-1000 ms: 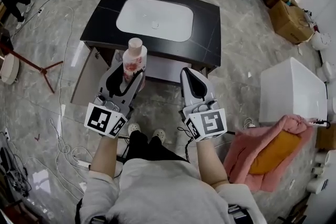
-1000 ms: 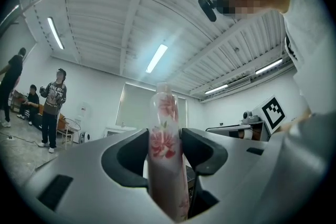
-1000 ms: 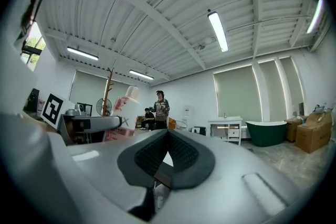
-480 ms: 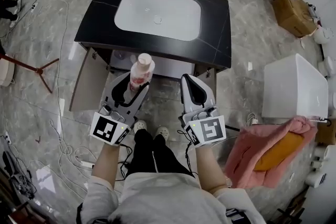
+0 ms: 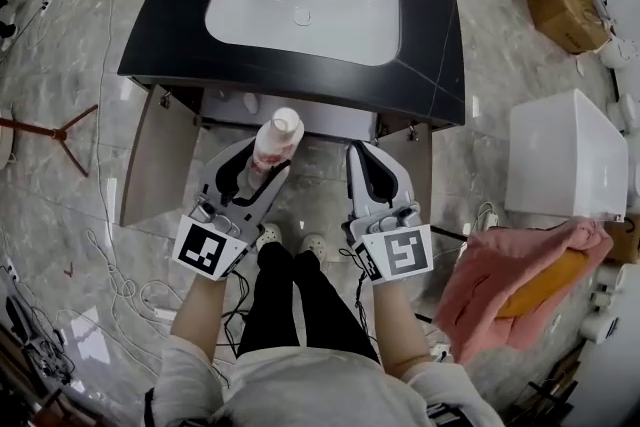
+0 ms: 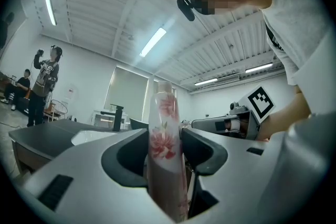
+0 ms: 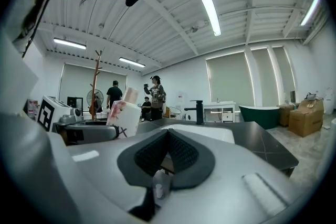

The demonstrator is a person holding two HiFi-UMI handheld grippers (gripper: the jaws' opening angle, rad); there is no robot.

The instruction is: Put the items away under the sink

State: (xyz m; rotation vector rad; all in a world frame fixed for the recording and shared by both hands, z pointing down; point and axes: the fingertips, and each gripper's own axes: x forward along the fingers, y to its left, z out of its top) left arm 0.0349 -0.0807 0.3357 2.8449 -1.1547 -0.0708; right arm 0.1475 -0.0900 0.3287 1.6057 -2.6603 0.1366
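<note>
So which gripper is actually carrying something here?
The left gripper: its jaws clamp a floral bottle. The right gripper has its jaws shut together with nothing between them.

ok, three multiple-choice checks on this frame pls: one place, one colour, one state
1. Where is the floral bottle?
A) lying on the floor
B) between the jaws of the left gripper
C) on the pink cloth

2. What colour is the countertop?
A) black
B) white
C) wood brown

3. How do the cabinet doors under the countertop stand?
A) both shut
B) one open, one shut
C) both open

Answers:
1 B: the left gripper view shows the bottle upright with a pad pressed against each side.
2 A: in the head view the slab around the white basin is black.
3 C: the head view shows a door swung outward at each side of the cabinet.
</note>
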